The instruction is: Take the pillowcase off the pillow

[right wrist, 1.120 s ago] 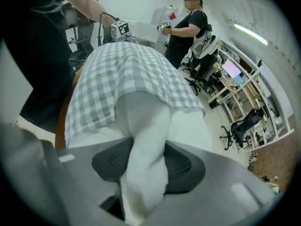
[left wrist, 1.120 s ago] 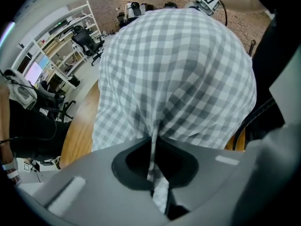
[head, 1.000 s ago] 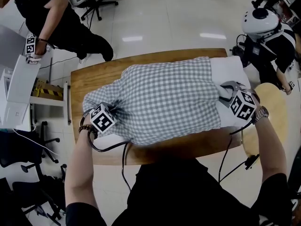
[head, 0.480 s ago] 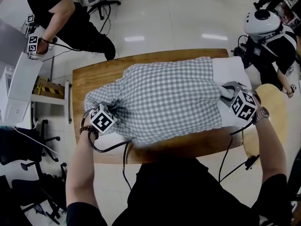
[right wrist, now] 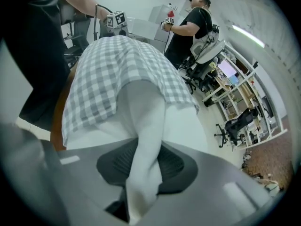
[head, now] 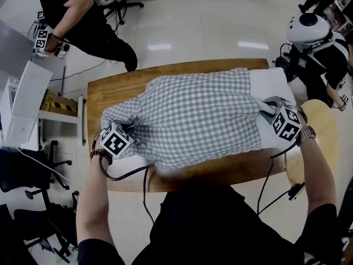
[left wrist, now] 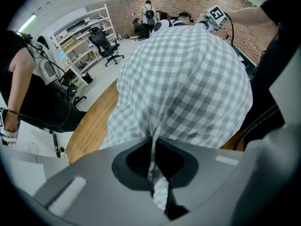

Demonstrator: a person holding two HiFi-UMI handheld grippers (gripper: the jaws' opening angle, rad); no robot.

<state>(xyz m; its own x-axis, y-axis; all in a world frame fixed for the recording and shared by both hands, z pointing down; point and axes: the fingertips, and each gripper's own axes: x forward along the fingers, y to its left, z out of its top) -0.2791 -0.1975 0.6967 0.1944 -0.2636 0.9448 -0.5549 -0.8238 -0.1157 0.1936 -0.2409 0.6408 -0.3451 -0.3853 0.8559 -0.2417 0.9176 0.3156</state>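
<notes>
Now | left claw clamped on a corner of the checked pillowcase | right claw closing on the bare white pillow end (fabric bunched between its jaws) | pillow lies on worktop, mostly covered | likely ready to pull apart

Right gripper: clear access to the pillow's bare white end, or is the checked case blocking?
Looks like yes: the right gripper sits at the pillow's uncovered end, its jaws closing on a white fold of it; the pillowcase stops short of that spot.
</notes>
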